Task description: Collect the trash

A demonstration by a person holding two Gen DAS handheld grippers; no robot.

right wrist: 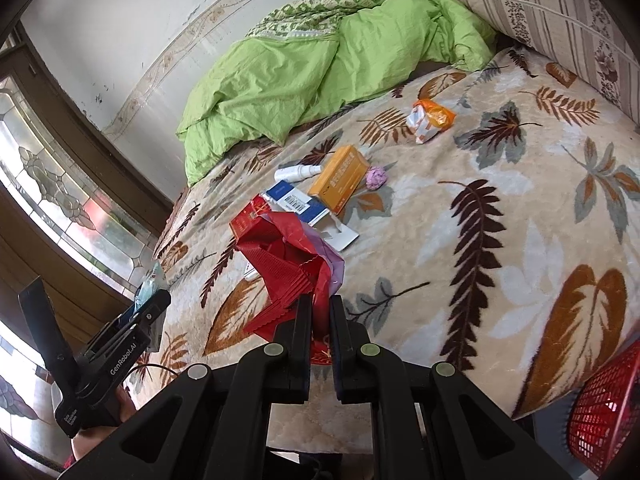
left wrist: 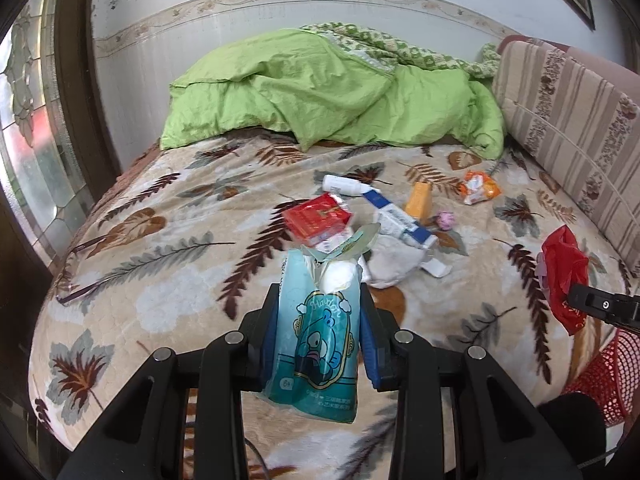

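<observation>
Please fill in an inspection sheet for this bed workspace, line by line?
Surface: leaf-print blanket covering the bed.
Job's things: teal tissue pack and red plastic wrapper, both held; red basket at the bed's edge.
Clutter: red box, white bottle, blue-and-white box, orange box, orange packet, small pink wad on the blanket.
Grippers: left gripper clamps the tissue pack; right gripper pinches the wrapper.
Cables: nothing seen.
Surroundings: green duvet, striped headboard cushion, patterned glass door.
</observation>
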